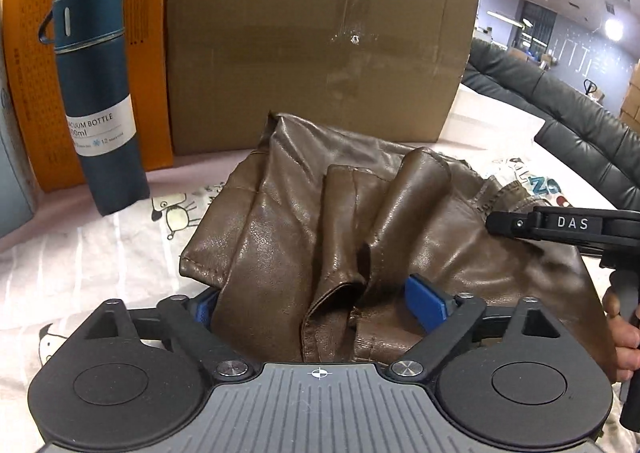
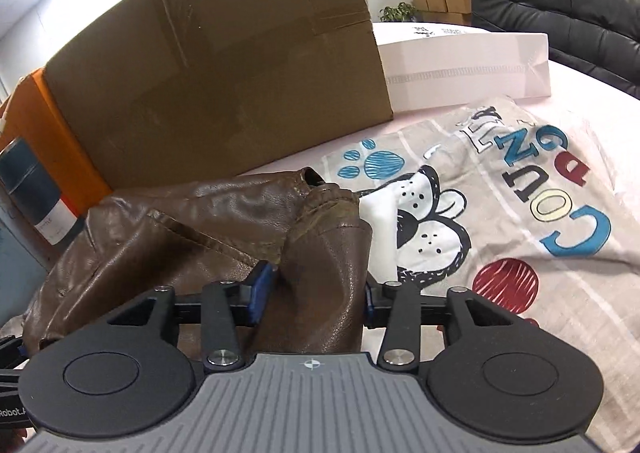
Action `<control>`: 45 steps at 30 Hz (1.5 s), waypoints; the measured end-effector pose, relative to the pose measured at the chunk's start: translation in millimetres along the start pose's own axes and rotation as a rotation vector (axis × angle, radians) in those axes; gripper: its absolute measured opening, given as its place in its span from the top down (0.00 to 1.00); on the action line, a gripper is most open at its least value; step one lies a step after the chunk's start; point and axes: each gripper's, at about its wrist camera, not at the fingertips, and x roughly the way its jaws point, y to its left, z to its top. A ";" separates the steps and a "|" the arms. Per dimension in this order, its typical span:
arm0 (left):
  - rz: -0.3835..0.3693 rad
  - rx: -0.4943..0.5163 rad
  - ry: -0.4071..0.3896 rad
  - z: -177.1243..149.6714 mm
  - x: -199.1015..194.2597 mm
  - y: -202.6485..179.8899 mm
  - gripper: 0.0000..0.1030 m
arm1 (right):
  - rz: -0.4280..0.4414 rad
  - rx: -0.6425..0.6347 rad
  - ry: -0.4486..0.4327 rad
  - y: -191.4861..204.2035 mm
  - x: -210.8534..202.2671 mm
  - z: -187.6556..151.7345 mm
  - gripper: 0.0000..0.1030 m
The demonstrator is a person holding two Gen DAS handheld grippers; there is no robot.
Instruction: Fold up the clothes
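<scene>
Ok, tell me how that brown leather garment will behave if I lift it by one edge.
The brown leather garment will probably droop rather than hold flat: it already lies in soft rolls and creases. Its glossy surface suggests it may slip between the pads. It looks thick, so likely heavyish for cloth.

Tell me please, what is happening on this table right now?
A person is folding a brown leather garment with a gripper in each hand. It lies bunched on a printed cloth, in front of a cardboard box and beside a blue bottle. The left gripper is wide open with folds between its fingers. The right gripper is partly open around another fold. Neither presses the leather, so it seems just released.
</scene>
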 end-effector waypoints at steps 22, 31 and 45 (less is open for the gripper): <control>0.072 -0.004 -0.212 6.6 -127.7 15.0 0.02 | -0.154 -0.106 -0.149 86.0 -149.4 12.7 0.14; 0.062 0.062 -0.296 -7.7 -207.1 26.1 0.00 | -0.220 -0.145 -0.109 140.3 -214.9 -24.7 0.12; 0.071 0.058 -0.363 -76.1 -269.2 44.7 0.00 | -0.239 0.110 -0.057 171.3 -275.4 -126.3 0.11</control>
